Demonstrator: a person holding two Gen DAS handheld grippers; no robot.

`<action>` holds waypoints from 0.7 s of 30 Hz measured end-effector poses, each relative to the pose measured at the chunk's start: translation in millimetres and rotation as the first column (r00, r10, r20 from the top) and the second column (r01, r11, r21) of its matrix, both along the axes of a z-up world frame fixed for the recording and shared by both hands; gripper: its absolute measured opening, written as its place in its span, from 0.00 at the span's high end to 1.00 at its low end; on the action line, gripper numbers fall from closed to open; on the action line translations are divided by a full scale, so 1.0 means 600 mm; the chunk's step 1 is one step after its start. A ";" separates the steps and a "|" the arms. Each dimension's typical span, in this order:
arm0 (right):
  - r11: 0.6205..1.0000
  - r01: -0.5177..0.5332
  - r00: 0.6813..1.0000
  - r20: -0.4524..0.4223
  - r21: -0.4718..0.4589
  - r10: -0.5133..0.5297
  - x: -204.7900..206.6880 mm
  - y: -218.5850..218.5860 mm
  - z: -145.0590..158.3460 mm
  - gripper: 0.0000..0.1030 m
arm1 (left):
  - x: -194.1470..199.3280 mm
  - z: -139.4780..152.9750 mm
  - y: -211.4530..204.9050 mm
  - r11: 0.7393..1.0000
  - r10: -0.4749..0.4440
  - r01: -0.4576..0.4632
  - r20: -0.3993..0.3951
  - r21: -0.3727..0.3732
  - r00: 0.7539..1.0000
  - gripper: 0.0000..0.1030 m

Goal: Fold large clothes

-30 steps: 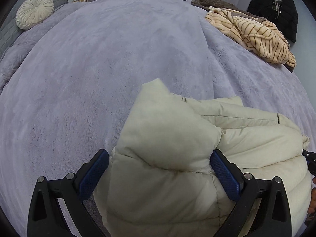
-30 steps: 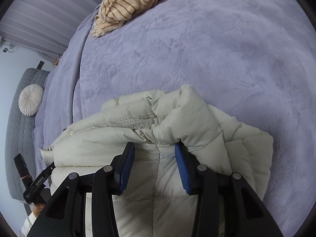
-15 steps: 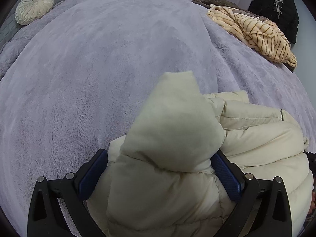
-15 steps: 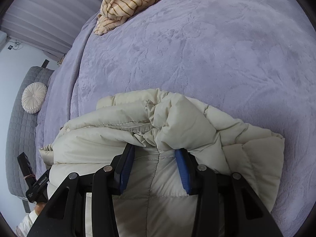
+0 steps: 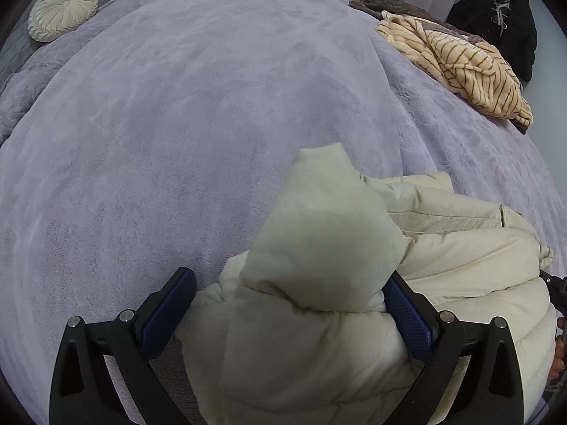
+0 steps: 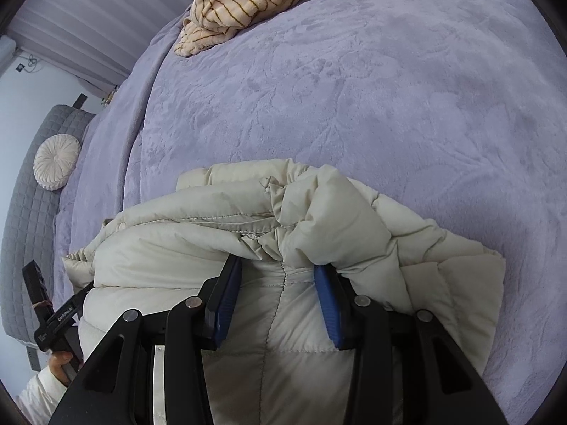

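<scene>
A cream puffer jacket (image 5: 354, 283) lies bundled on the lilac bed cover (image 5: 212, 124); it also shows in the right wrist view (image 6: 248, 233). My left gripper (image 5: 294, 304) stands wide open, with a raised fold of the jacket between its blue pads; the left pad is clear of the cloth. My right gripper (image 6: 280, 297) is closed partway on a thick fold of the jacket at a seam. The left gripper's tool shows at the left edge of the right wrist view (image 6: 49, 311).
A striped beige fleece garment (image 5: 460, 63) lies at the far right of the bed, with a brown garment (image 5: 389, 3) behind it. A black coat (image 5: 496, 14) hangs beyond. A round cream cushion (image 5: 63, 7) leans on the grey headboard (image 6: 24, 212).
Both grippers have moved forward over the bed with the jacket. The raised fold in the left gripper has shifted right and stands taller. The jacket's right edge has spread out flatter.
</scene>
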State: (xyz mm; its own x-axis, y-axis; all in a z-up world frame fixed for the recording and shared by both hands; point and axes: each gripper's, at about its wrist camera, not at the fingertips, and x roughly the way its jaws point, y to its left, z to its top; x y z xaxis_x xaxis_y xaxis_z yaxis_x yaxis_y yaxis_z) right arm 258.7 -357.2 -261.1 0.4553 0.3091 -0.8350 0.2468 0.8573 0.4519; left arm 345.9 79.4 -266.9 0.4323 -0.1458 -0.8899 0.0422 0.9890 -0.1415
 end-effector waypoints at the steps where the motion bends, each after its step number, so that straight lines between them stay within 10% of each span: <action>1: 1.000 -0.003 1.000 -0.001 -0.009 0.003 0.001 0.001 0.003 0.57 | -0.001 0.003 0.006 1.000 0.005 -0.005 0.001 -0.004 1.000 0.00; 16: 1.000 0.018 1.000 0.013 -0.024 -0.018 -0.006 0.010 0.083 0.53 | -0.046 0.125 0.057 1.000 0.014 -0.016 0.098 0.026 0.995 0.00; 21: 0.995 -0.085 0.993 0.083 0.047 0.081 -0.037 0.079 0.137 0.54 | -0.037 0.051 0.045 0.991 0.039 -0.037 -0.008 0.128 0.999 0.00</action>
